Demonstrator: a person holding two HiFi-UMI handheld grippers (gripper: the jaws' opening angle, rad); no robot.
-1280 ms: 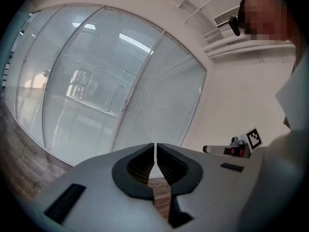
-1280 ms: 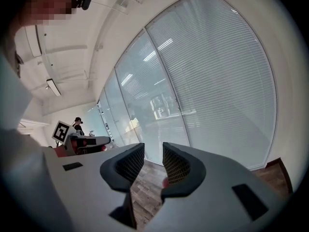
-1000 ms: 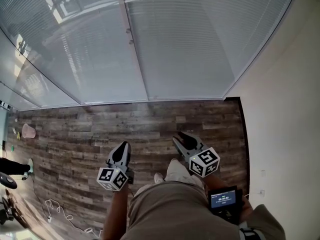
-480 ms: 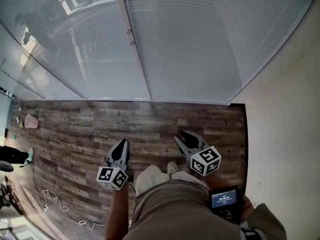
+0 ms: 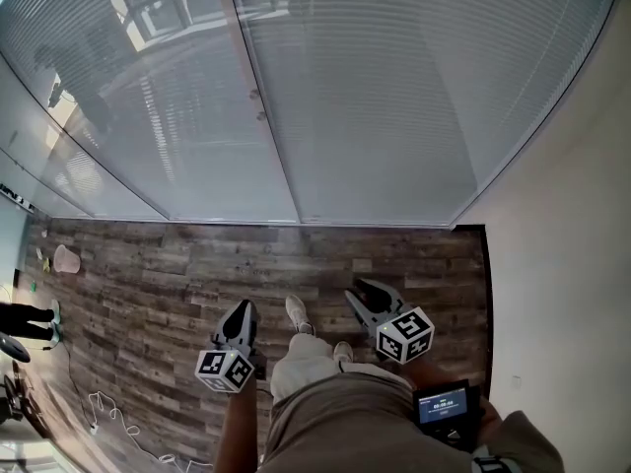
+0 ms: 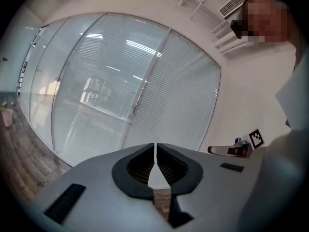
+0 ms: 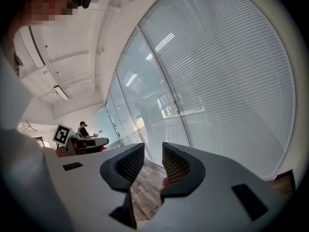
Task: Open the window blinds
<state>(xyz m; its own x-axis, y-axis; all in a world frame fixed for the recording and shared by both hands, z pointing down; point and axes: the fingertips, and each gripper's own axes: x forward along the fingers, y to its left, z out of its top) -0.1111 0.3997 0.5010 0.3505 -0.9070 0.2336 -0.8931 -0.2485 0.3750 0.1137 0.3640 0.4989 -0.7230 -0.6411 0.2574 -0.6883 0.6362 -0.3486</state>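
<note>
Left tool (image 5: 240, 309) first: its jaws are pressed together with nothing between them, plain in the left gripper view (image 6: 155, 151). The right tool (image 5: 364, 290) has its jaws standing apart, and only the plank floor (image 5: 168, 264) shows through the gap in its own view (image 7: 153, 161), so it carries nothing either. Both are held low at our waist, pointing ahead toward the window and well apart from it.

The task's thing is up ahead: the blinds (image 5: 404, 87) hang fully down, slats turned flat, filling the big panes from the floor line upward, with the white wall (image 5: 562, 264) closing the corner at the right. They look to sit behind glass (so we judge the slats themselves are not ours to pinch).

So this is the approach, and doing it well means finding the control before reaching. Two small fittings (image 5: 257, 104) sit on the mullion (image 5: 276, 156) between the panes; they are too small to say whether they are knobs, but that is where we would look. We would step in square to that mullion and lift the right tool, since it is already spread. Bring it up slowly and straight, jaws either side of a fitting, not scraping the glass. The left tool would need opening before it could help.
</note>
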